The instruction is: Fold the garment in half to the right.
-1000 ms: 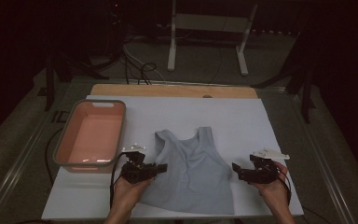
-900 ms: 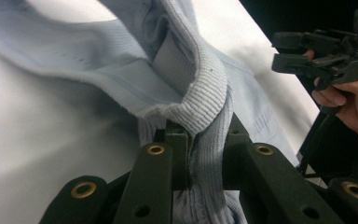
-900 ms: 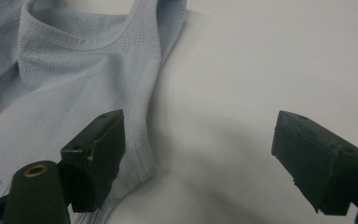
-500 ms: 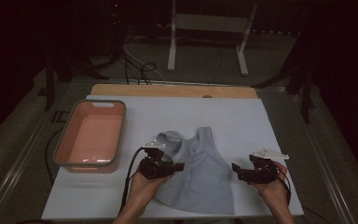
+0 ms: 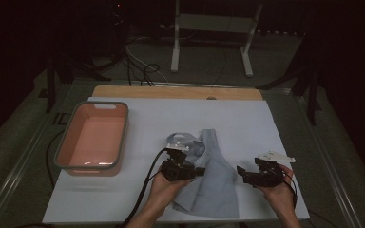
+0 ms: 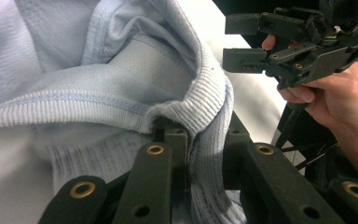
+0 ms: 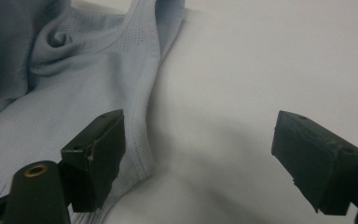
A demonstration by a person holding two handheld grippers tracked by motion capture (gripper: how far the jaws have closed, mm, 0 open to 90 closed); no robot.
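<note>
While the left gripper [image 5: 196, 171] sits at the lower middle of the high view, its jaws are pinched tight on a ribbed hem of the light blue tank top [image 5: 214, 178], and the folded edge of that hem bunches up between the black jaws in the left gripper view, at the lower centre of the frame [image 6: 200, 140]. That garment lies on the white tabletop [image 5: 247, 118], in the lower centre of the high view, with its left side lifted and folded over toward the middle, one strap curled up just above the gripper.

To the lower right of the high view, the right gripper [image 5: 240, 173] rests in the person's right hand [image 5: 278, 194], just beside the tank top's right edge. Its jaws stand wide apart with nothing between them; in the right gripper view [image 7: 196, 154] the bare tabletop shows in the gap, and the garment's mesh-edged side [image 7: 74, 93] lies at the left of the frame, passing under the left-hand jaw; I cannot tell whether they touch.

At the left of the high view, an orange-pink bin [image 5: 62, 154] with a grey rim stands on the tabletop, well apart from the tank top.
</note>
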